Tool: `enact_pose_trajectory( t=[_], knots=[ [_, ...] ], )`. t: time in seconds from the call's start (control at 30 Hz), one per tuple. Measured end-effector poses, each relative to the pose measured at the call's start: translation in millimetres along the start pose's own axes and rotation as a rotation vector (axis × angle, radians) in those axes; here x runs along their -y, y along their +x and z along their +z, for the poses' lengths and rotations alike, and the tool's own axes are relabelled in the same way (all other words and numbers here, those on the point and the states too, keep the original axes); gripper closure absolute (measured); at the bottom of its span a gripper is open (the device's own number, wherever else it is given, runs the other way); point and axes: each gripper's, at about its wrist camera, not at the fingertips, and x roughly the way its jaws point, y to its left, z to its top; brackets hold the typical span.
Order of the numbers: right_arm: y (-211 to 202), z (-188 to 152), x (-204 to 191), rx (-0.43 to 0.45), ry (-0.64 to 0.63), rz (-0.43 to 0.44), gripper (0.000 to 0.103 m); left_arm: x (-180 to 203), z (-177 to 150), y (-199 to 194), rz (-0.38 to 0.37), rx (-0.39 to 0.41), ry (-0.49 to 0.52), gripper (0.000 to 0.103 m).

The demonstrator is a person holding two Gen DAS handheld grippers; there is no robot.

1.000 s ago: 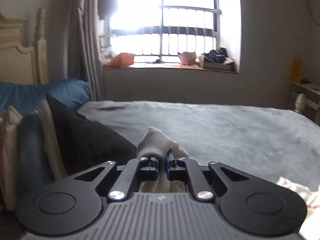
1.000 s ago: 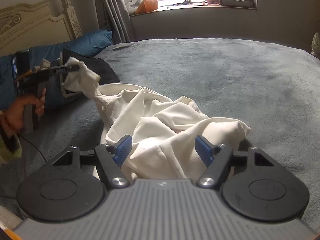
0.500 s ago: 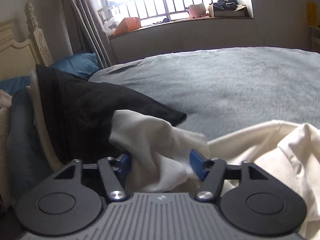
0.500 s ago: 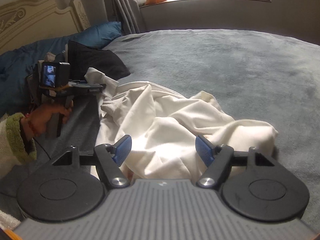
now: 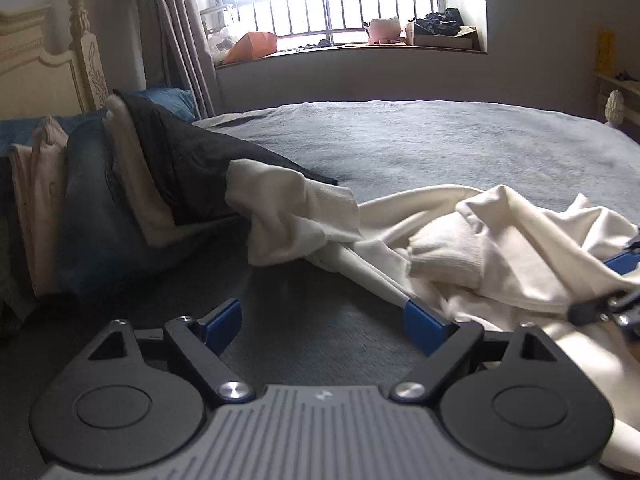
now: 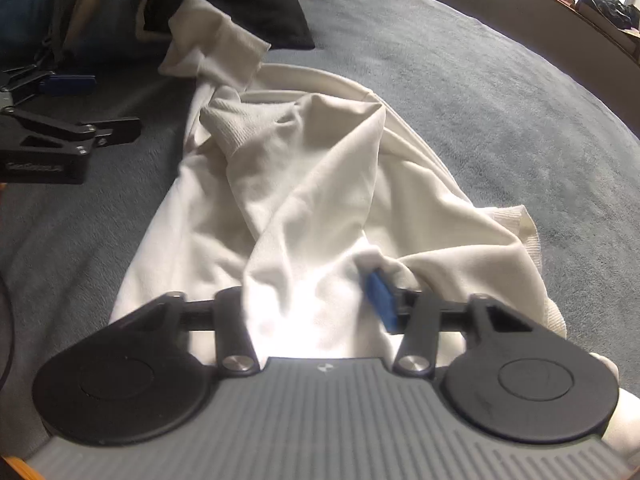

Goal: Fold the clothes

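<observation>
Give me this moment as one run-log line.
left gripper: open, jaws just opened, empty | right gripper: jaws closing, white garment bunched between | bed: garment crumpled, unfolded

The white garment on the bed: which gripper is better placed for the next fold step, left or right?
Probably the right gripper: its jaws have just been closing around a bunch of the white garment. The left gripper has just been opening, with only the grey bedcover between its fingers.

Grey bed (image 5: 440,140) w/ cream garment (image 6: 320,184)
</observation>
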Motion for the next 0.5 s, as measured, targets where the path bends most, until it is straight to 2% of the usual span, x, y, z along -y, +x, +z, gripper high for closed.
enact_pose_trajectory(
  t=[0.07,0.13,0.27,0.37,0.43,0.5],
  knots=[
    [-20,-4,5,0.056,0.032,-0.015,0.099,3,-10,-10,-0.06,-0.015,-0.023,0.014],
    [-47,-8,13,0.127,0.069,-0.052,0.101,8,-19,-17,-0.117,-0.03,-0.039,0.014],
    [-119,-21,55,0.302,0.204,-0.22,0.101,19,-31,-30,-0.238,-0.038,-0.045,0.014],
    [-171,-40,92,0.423,0.318,-0.409,0.103,29,-32,-36,-0.314,-0.031,-0.033,0.014],
    [-203,-55,114,0.503,0.372,-0.549,0.103,35,-31,-40,-0.345,-0.02,-0.032,0.014],
    [-231,-72,134,0.577,0.449,-0.649,0.103,41,-31,-43,-0.367,-0.012,-0.029,0.014]
  ],
)
